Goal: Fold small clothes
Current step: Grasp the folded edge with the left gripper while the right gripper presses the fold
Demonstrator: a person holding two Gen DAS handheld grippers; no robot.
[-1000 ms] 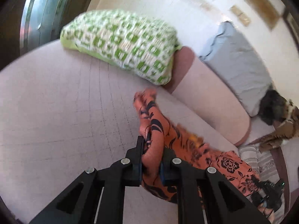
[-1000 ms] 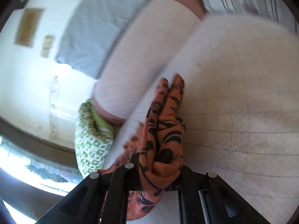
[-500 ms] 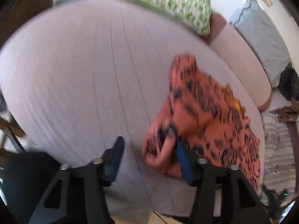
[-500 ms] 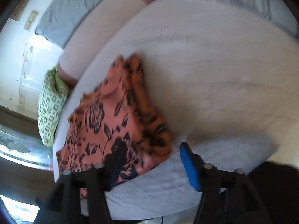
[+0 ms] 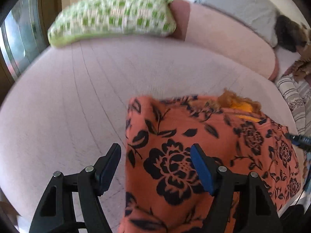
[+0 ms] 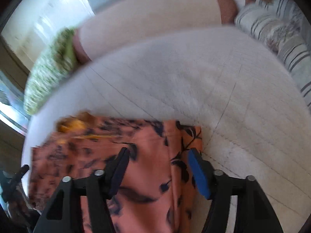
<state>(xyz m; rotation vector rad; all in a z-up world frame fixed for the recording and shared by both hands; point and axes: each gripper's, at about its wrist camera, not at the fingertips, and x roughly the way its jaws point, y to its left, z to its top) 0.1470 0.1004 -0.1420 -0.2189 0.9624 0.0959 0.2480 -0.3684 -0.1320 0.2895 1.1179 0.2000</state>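
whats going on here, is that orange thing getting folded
Yes. A person is working with a claw in each hand over an orange floral garment lying on a pale bed. Neither claw grips it. The left claw is opening, straddling the garment's left edge. The right claw is closing over the garment's right side, cloth between its fingers but not pinched. A green checked pillow lies at the bed's far end.

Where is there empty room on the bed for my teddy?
The pale sheet is bare between the orange flowered garment and the green checked pillow, and on to the long pink bolster. The striped bedding crowds the other side.
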